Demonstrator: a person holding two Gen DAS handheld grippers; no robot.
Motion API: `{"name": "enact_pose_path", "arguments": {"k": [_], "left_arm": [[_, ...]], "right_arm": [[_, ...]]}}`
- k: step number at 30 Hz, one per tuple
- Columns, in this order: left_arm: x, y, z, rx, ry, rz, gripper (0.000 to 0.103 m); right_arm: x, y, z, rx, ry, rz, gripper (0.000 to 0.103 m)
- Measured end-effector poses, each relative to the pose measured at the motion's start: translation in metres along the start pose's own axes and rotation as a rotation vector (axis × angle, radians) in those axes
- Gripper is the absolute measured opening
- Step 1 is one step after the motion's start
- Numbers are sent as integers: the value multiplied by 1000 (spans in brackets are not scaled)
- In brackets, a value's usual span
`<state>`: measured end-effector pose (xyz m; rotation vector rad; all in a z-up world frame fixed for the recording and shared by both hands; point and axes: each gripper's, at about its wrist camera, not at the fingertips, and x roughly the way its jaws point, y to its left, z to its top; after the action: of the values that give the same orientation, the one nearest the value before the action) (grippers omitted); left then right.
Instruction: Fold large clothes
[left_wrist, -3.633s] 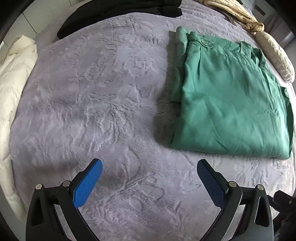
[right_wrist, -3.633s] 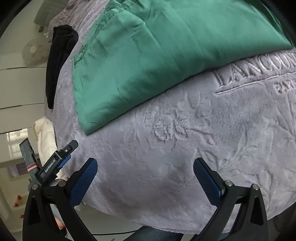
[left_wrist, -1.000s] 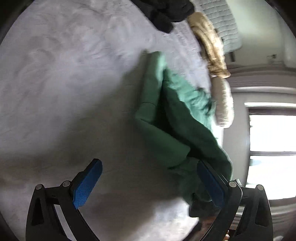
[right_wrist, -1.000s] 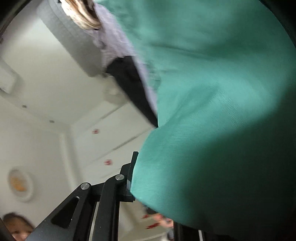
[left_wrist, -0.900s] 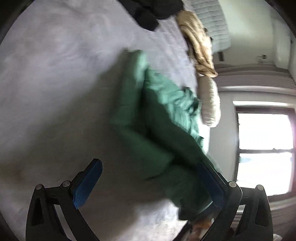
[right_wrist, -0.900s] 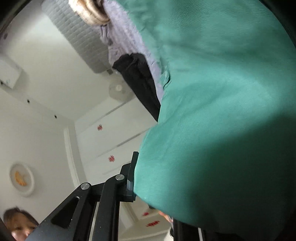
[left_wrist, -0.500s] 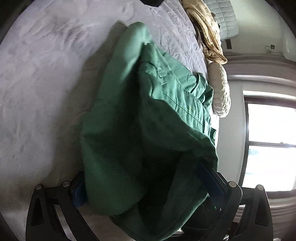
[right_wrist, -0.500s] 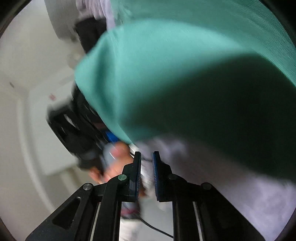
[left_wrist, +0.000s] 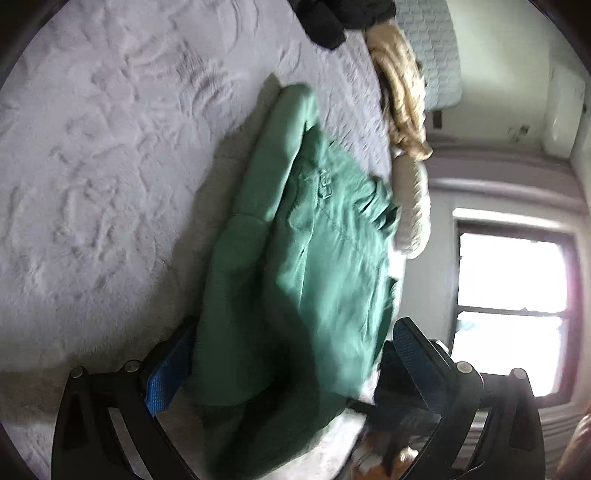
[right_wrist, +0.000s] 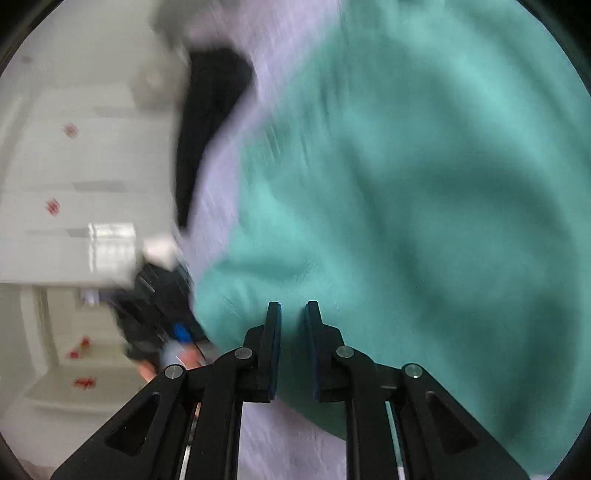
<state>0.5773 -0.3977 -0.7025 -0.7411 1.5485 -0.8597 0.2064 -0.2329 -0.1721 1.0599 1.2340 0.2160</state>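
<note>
A folded green garment (left_wrist: 295, 258) lies on the grey plush bedspread (left_wrist: 92, 166). My left gripper (left_wrist: 291, 354) is wide open, and the garment's near end bulges between its blue pads (left_wrist: 166, 373). In the blurred right wrist view the same green garment (right_wrist: 424, 184) fills the right side. My right gripper (right_wrist: 292, 314) has its jaws nearly together with a narrow gap, right at the garment's near edge. I cannot tell whether cloth is pinched between them.
Black clothing (left_wrist: 340, 18) lies at the far end of the bed, with a tan knitted item (left_wrist: 402, 92) and a cream pillow (left_wrist: 412, 210) along the right edge. A bright window (left_wrist: 513, 306) is at right. White cupboards (right_wrist: 55, 184) stand left of the right gripper.
The green garment has been lifted and dragged, and now lies flatter and stretched along the bed. My right gripper, earlier buried under cloth, now shows its nearly closed jaws at the garment's edge.
</note>
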Motion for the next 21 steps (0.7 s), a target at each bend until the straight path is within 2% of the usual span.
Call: {"name": "enact_pose_path", "arguments": {"k": [1,3,5,9,11,12,13,15,18,20,21], "left_arm": [[5,-2,-1,26,19,46,103],[14,-6,-1,61,39,101,103],[23,-14,-2,122,66,175,103],[44,-35,-5,216,80,322,103],[50,-48,-13,301,62,407,77],[54,-54,-18,375,73,477,49],[55,-56,-21,414,71,531,28],[49,-61,-18,405,54,514,16],[21,-81,-23,396,-24,441,11],[8,-99,-26,403,-64,396,11],[3,-114,-28,408,-85,373,11]], "right_arm": [[21,-3,-11,11,62,-23,16],[34,-1,-35,-23,114,-28,14],[33,1,-53,-50,116,-24,14],[14,-13,-68,1,129,21,14],[-9,-8,-73,-48,87,-13,14],[-22,-6,-73,-77,59,-41,14],[-47,-4,-72,-120,1,-96,14],[-81,-5,-64,-158,-92,-195,14],[-133,-17,-49,-171,-216,-370,15],[-145,-31,-35,-164,-243,-431,14],[-143,-43,-30,-151,-223,-442,12]]}}
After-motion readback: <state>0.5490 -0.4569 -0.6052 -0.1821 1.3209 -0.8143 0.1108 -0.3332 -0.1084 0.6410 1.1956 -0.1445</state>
